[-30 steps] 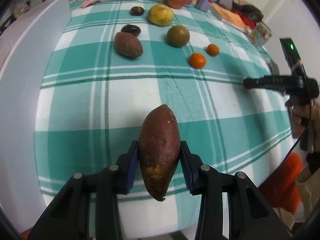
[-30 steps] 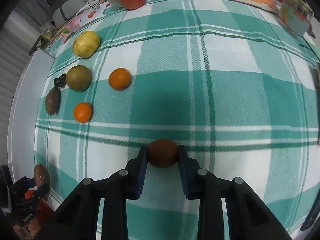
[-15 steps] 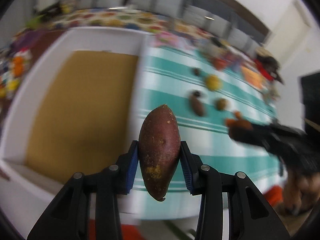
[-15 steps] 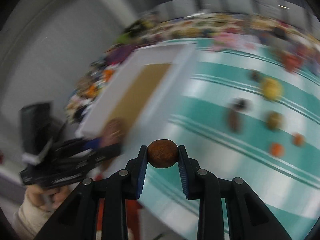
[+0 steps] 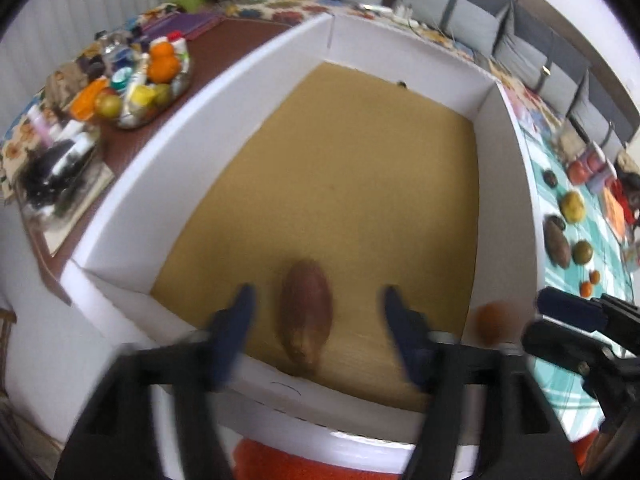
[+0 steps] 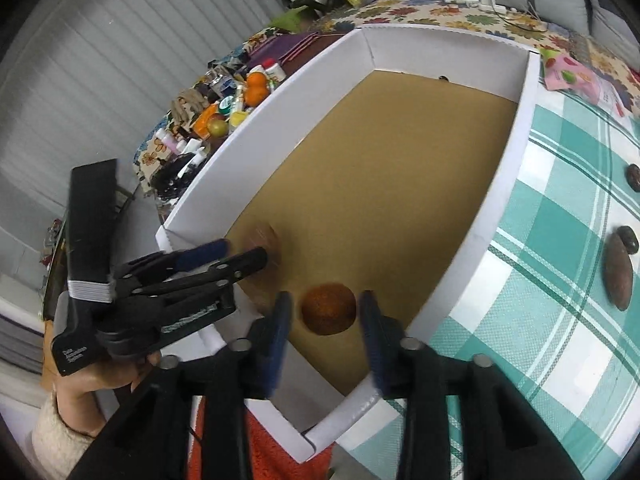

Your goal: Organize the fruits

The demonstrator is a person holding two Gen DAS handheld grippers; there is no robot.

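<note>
Sweet potato and brown fruit — loose between spread jaws

grey cushions, floral cloth

Sweet potato & left gripper blurred, prob. mid-drop.

In the box, the sweet potato lies left of the round fruit.
</note>
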